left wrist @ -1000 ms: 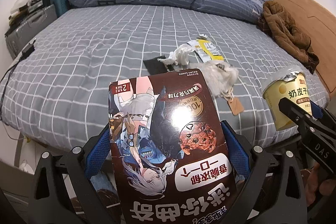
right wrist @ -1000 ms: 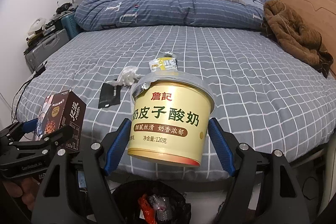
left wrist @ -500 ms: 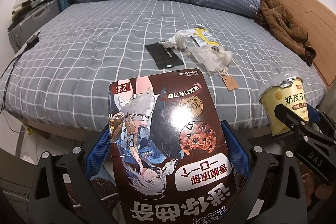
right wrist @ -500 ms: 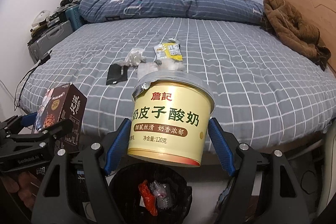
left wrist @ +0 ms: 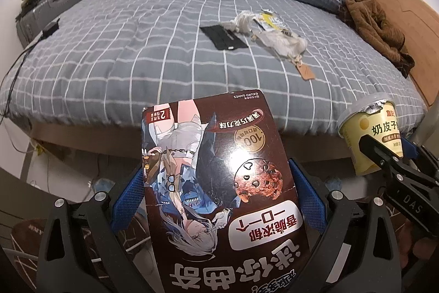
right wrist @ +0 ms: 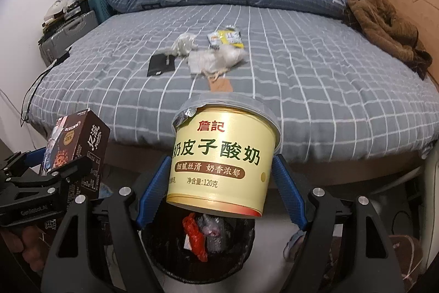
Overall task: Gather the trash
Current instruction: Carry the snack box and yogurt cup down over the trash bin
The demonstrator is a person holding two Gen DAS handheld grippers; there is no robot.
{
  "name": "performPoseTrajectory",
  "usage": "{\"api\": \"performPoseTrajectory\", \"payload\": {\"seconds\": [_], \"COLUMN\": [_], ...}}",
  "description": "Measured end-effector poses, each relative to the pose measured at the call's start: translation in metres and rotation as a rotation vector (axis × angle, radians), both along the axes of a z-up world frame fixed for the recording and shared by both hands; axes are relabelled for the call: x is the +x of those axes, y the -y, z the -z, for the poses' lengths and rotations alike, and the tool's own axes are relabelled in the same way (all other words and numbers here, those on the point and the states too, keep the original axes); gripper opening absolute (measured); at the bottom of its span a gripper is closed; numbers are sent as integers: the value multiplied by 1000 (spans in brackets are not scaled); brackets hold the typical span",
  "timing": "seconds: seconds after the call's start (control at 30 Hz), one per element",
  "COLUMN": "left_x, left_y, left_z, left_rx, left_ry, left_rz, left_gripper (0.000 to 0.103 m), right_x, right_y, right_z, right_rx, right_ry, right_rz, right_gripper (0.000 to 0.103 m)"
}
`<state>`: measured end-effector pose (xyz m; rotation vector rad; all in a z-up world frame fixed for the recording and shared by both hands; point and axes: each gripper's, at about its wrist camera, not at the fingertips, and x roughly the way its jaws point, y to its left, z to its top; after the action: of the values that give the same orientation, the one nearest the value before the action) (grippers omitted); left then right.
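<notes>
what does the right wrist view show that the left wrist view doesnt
Only the right wrist view shows the black round trash bin with red and grey waste, directly below the yellow yogurt tub clamped in the right tongs.

Only the left wrist view shows the full printed front of the dark brown cardboard cookie box clamped in the left tongs.

Both show tub, box, and the grey checked bed with a black flat pouch, white crumpled wrappers and a brown garment.

The left gripper (left wrist: 218,188) clamps a dark cookie box (left wrist: 219,183) between its blue fingers (left wrist: 306,197); at three o'clock the right gripper (left wrist: 384,153) holds a yellow yogurt cup (left wrist: 365,133); wrappers (left wrist: 274,37) litter the bed (left wrist: 137,51) at one o'clock.
</notes>
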<state>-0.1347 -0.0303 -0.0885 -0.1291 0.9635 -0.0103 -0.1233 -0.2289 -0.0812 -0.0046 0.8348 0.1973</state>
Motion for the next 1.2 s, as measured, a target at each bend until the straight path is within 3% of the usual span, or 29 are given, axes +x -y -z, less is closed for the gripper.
{"api": "performPoseTrajectory", "payload": {"seconds": [0.47, 0.9, 1.2], "left_x": [-6, 14, 13], "left_y": [-4, -19, -37], "left_z": [50, 100, 110], "left_rx": [-4, 21, 19], "left_ry": [-73, -160, -184], "left_rz": [18, -11, -69], "left_gripper": [94, 94, 94], "right_x": [-2, 28, 31], "right_y": [6, -14, -43], "right_z": [55, 122, 128], "right_rx": [12, 2, 7], "right_ry": [-143, -301, -298], "right_rz": [-1, -33, -95], "right_gripper": [72, 72, 73]}}
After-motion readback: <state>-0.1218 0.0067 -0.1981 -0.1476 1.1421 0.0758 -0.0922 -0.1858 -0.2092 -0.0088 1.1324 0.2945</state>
